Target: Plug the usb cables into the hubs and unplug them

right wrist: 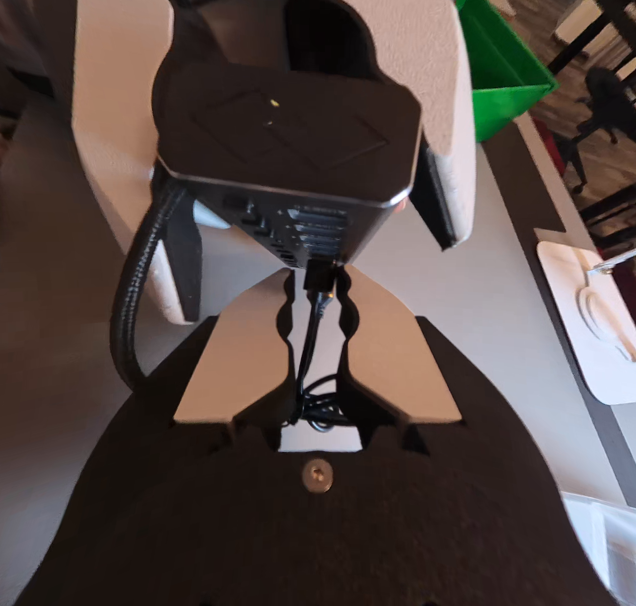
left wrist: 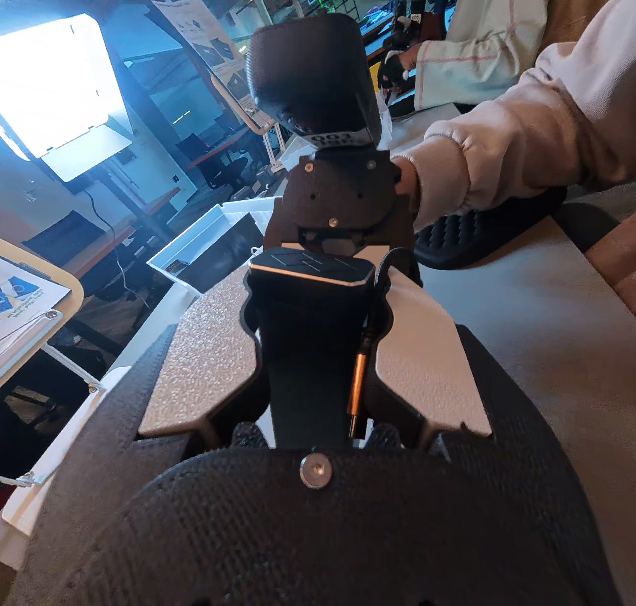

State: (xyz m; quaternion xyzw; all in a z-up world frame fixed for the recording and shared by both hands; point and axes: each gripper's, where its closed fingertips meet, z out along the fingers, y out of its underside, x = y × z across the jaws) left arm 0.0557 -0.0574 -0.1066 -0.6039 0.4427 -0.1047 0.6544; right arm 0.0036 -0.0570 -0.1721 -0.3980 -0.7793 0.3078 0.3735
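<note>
My left gripper (left wrist: 316, 279) is shut on a black upright hub (left wrist: 309, 331), clamping its sides between the pale fingers. The hub's braided cable ends in an orange metal connector (left wrist: 356, 382), which hangs loose beside the right finger. In the right wrist view the hub (right wrist: 285, 134) faces me with its column of ports. My right gripper (right wrist: 318, 276) is closed around a black usb plug (right wrist: 318, 279) seated in the lowest port, and its thin cable (right wrist: 309, 348) runs back between the fingers. The right gripper (left wrist: 330, 203) also shows beyond the hub in the left wrist view.
The white table (left wrist: 516, 331) lies underneath. A white tray (left wrist: 206, 241) sits at its far left edge and a green bin (right wrist: 499, 73) near the right edge. A person's sleeve (left wrist: 516, 124) reaches in from the right. A clipboard stand (left wrist: 31, 300) is at the left. There is about 8 cm between the tips of the two grippers.
</note>
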